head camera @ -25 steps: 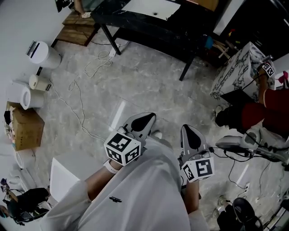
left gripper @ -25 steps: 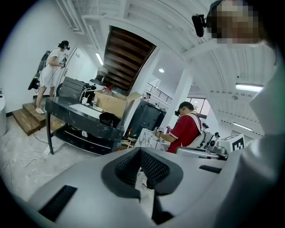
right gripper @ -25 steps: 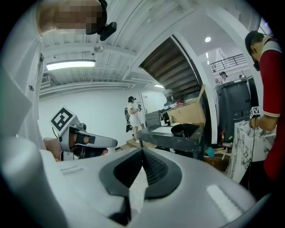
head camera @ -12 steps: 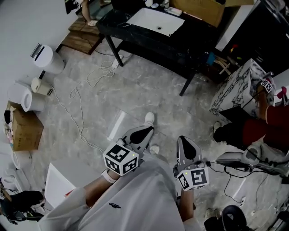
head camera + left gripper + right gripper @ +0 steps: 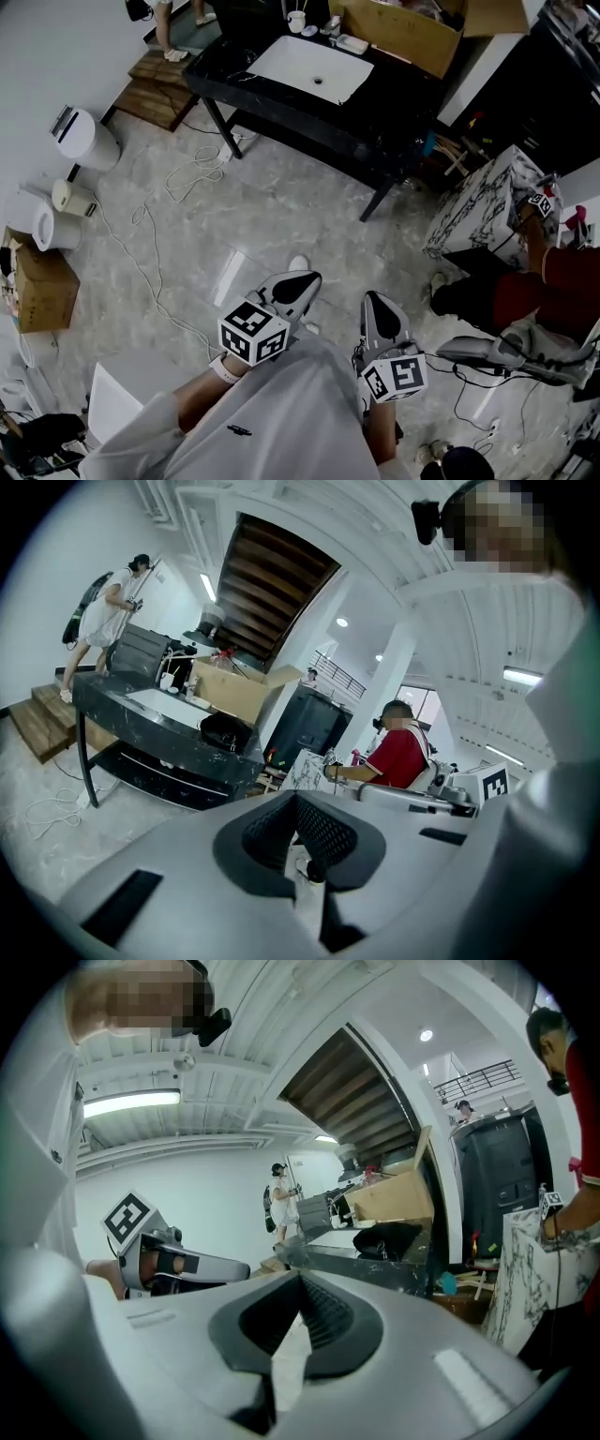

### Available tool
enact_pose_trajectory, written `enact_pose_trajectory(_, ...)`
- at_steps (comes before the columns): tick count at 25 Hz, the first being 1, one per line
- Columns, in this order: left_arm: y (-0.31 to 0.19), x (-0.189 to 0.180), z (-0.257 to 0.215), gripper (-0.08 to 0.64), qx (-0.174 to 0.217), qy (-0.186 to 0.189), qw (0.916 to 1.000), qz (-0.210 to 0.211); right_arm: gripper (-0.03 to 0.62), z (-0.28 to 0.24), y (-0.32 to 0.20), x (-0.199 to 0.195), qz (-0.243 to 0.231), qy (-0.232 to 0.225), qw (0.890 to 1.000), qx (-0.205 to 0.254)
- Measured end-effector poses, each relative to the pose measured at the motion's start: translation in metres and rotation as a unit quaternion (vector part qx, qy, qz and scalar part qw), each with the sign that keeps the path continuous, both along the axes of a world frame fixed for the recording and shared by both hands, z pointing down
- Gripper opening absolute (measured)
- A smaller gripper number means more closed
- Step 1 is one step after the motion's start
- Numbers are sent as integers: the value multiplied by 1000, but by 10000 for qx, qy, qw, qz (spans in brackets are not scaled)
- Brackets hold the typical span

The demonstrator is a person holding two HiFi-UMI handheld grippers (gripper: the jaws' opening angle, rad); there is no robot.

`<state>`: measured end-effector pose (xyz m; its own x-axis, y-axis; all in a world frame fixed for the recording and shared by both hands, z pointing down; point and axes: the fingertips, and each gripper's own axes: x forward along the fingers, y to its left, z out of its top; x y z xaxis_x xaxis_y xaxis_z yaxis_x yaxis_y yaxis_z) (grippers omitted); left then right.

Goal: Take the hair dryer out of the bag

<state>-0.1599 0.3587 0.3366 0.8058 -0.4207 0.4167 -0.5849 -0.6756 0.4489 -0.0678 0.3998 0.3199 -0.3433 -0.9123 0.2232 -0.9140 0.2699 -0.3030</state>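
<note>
A black bag (image 5: 225, 731) lies on the black table (image 5: 356, 127) ahead, beside a white sheet (image 5: 314, 66); the right gripper view shows the bag (image 5: 386, 1238) too. No hair dryer shows in any view. My left gripper (image 5: 292, 284) and right gripper (image 5: 382, 314) are held side by side in front of my body, well short of the table, above the marble floor. In the left gripper view the left gripper (image 5: 298, 803) has its jaws together with nothing between them. The right gripper (image 5: 300, 1283) looks the same, shut and empty.
An open cardboard box (image 5: 403, 33) stands at the table's far end. A person in red (image 5: 553, 281) sits at the right by a marble-patterned box (image 5: 483, 211). Cables (image 5: 150, 234) trail over the floor at the left, near white canisters (image 5: 84, 131) and a cardboard box (image 5: 37, 291).
Both grippers and the camera have moved forward toward the black table, which now shows more fully at the top. Both grippers stay shut and empty.
</note>
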Motion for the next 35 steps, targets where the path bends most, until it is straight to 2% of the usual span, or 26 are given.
enact_pose_trajectory(5, -64, 5, -3, 7, -31, -67, 9999, 123, 11, -13, -67, 8, -4, 152, 9999, 40)
enact_pose_trajectory(14, -169, 19, -13, 6, -18, 154, 9992, 356, 11, -27, -174, 26, 484, 354, 9979, 243)
enact_pose_trajectory(18, -205, 13, -10, 6, -2, 239, 9990, 380, 11, -28, -208, 20, 435, 577, 9966, 398)
enact_pose_trajectory(25, -233, 1, -10, 6, 12, 283, 9990, 358, 11, -28, -233, 30, 666, 428, 9961, 389)
enact_pose_trajectory(35, -247, -3, -3, 7, -110, 316, 9993, 149, 11, -17, -251, 21, 467, 512, 9974, 193)
